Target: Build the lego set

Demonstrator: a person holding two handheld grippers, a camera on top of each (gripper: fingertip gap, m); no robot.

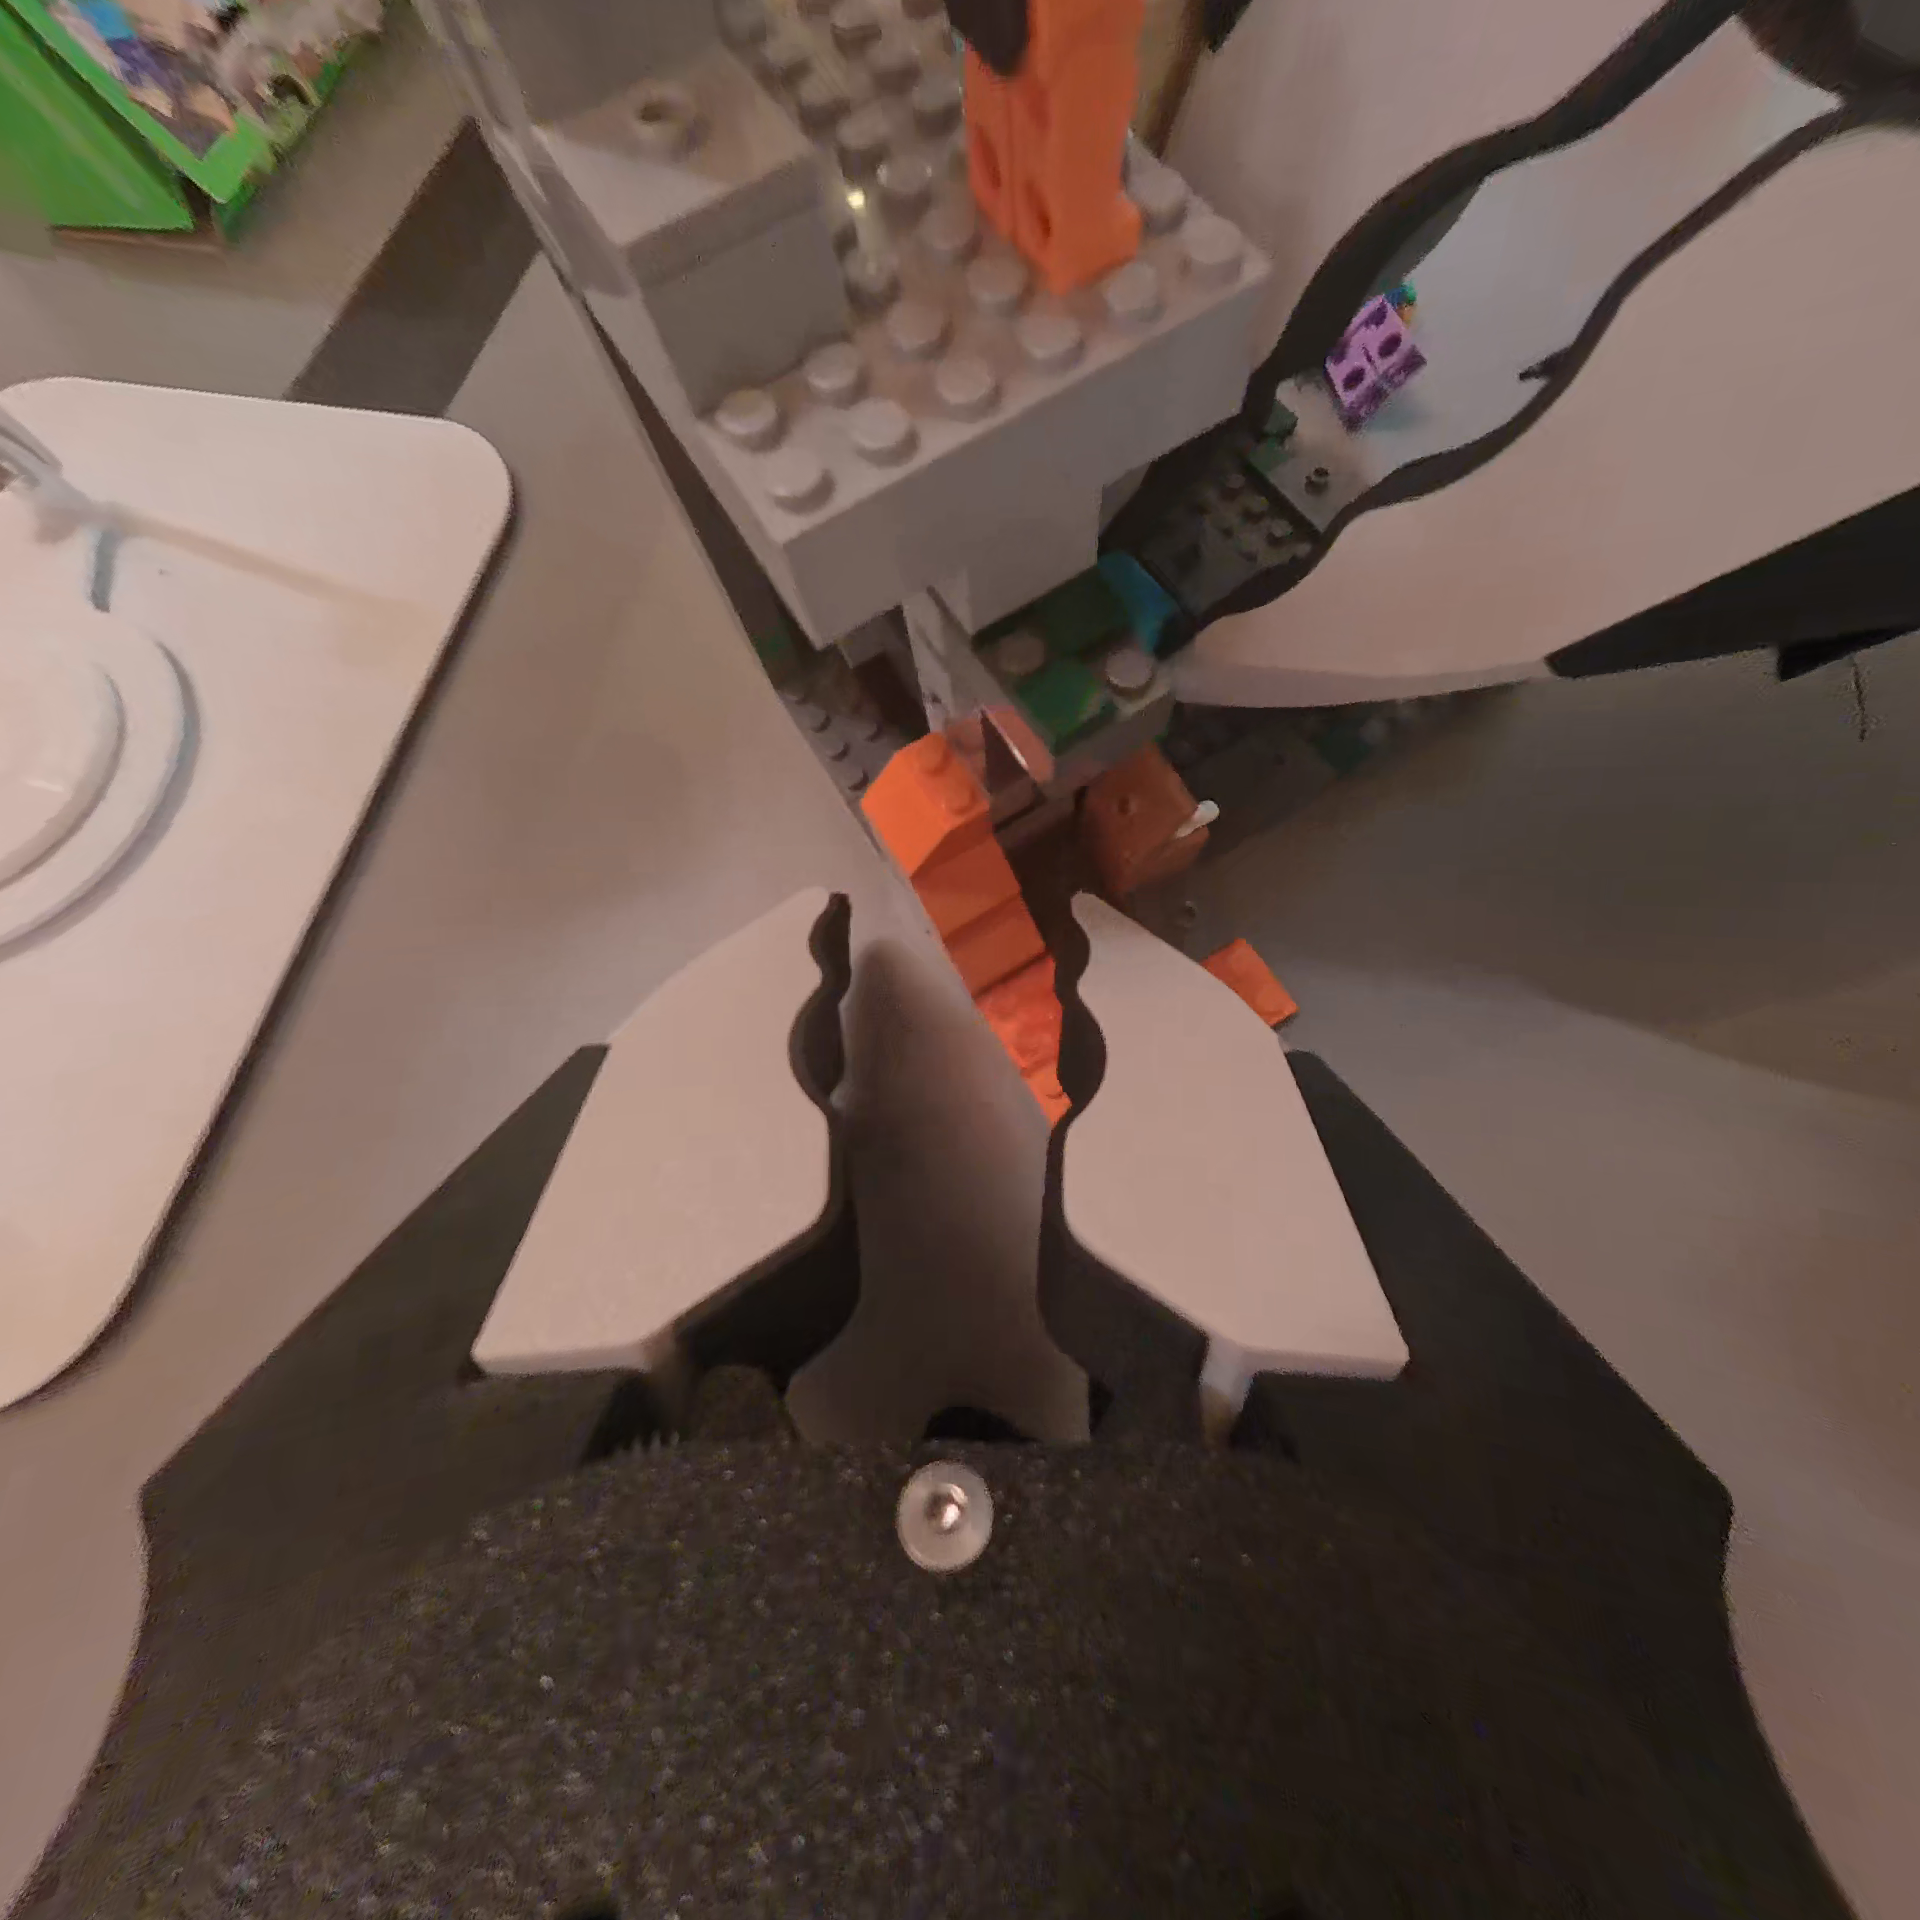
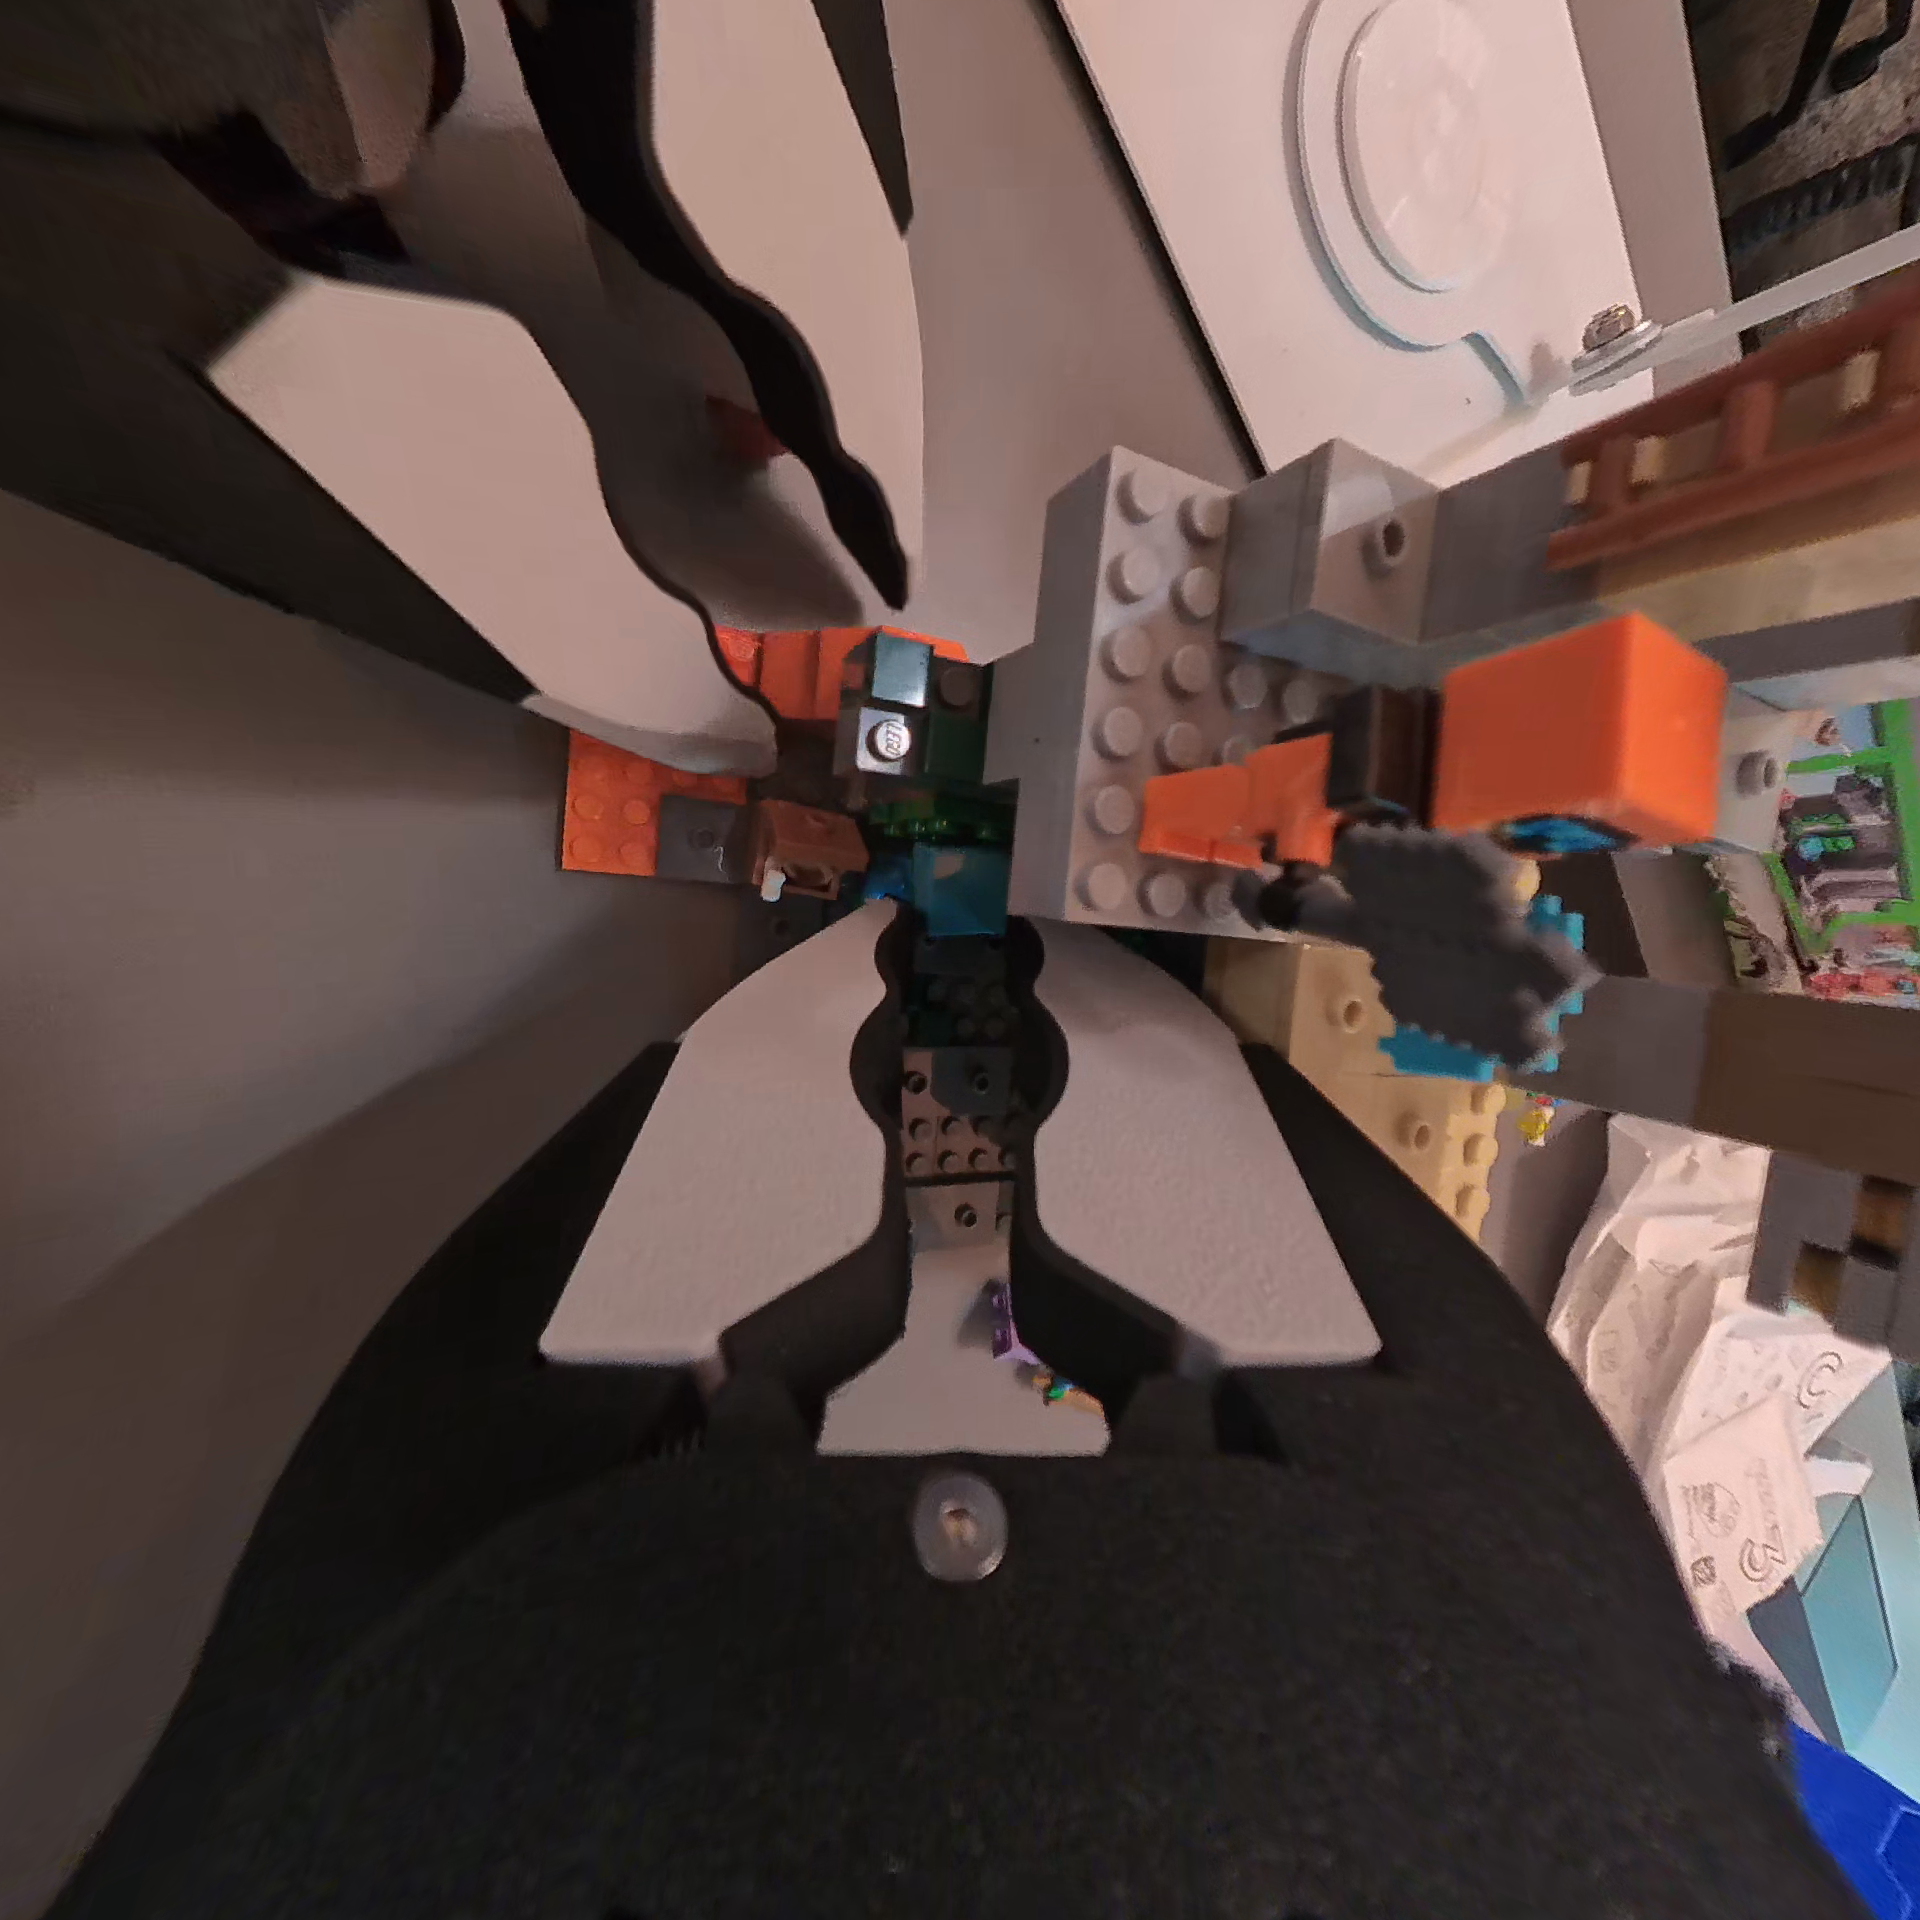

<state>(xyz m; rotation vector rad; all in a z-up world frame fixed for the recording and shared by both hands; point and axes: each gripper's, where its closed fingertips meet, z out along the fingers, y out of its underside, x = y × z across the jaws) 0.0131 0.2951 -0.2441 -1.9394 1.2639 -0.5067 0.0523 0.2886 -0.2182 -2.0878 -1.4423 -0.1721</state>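
The left gripper (image 1: 956,925) reaches level, fingers apart around the orange bricks (image 1: 971,894). The right gripper (image 2: 961,914) angles in from the side, fingers apart astride the lego build (image 2: 1132,675).

- The desk (image 1: 644,790) is a plain grey surface; a dark edge line crosses its far left part in the left wrist view.
- A white board with rounded corners (image 1: 260,831) lies flat on the desk's left part, with curved grooves cut in it.
- The lego build (image 1: 977,416) stands on the desk near the middle, its orange base plate (image 2: 613,810) flat on the surface.
- A green box (image 1: 114,114) sits at the far left corner.
- Crumpled clear bags (image 2: 1704,1382) lie at the right edge in the right wrist view, beside tan bricks (image 2: 1371,1049).
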